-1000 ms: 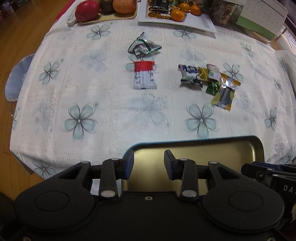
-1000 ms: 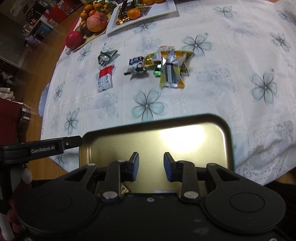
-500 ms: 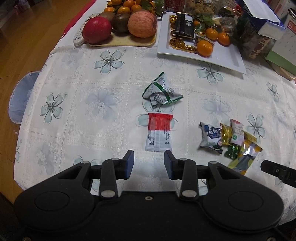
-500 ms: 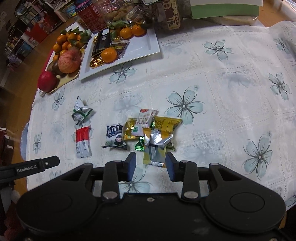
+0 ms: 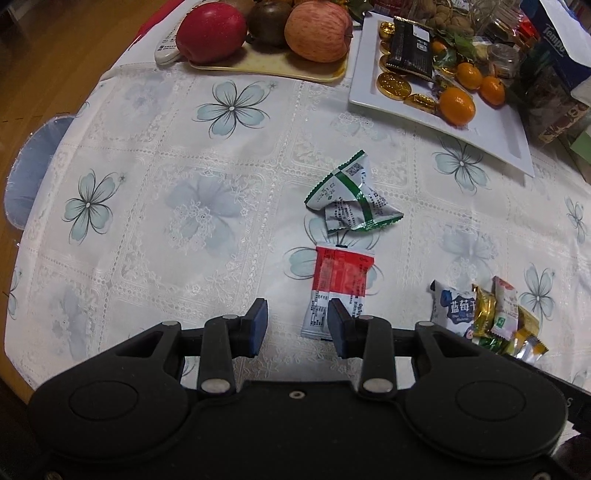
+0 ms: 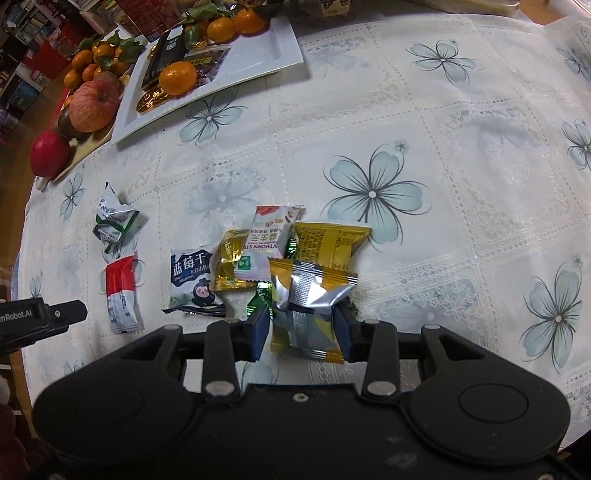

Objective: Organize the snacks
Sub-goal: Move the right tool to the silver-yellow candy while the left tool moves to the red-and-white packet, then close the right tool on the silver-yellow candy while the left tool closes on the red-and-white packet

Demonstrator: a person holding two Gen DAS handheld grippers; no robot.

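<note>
A: Snacks on the flowered tablecloth (image 5: pixel 207 155). Red-and-white packet (image 5: pixel 338 291) has its long axis running 12 to 6, red end at 12, white end down by the left gripper (image 5: pixel 297 326).
B: Held?
A: No. Jaws moderately wide, packet's lower corner sits just ahead of the right pad, not pinched. Crumpled green-and-white wrapper (image 5: pixel 351 201) just past it at 12, no clear axis.
B: Right side?
A: Right gripper (image 6: pixel 301 334) straddles the silver-and-yellow packet (image 6: pixel 310 302), long axis 12 to 6. Jaws opening, packet between them, pads look clear of it.
B: Rest of the pile?
A: Yellow packet (image 6: pixel 330 243) at 12 of it, white hawthorn strip packet (image 6: pixel 267 240) at 11, gold candy (image 6: pixel 231 264) and blueberry packet (image 6: pixel 192 280) at 9 to 10. Green foil candy (image 6: pixel 260 301) mostly buried, can't read it.
B: Cut off?
A: Left view crops the pile behind the gripper body at 4.
B: Containers?
A: White rectangular plate (image 5: pixel 495 136) at 1: mandarins, gold coins, a black packet (image 5: pixel 410 48). Cream tray (image 5: pixel 280 72) at 12: red apple (image 5: pixel 210 31), dark fruit, pink apple.
</note>
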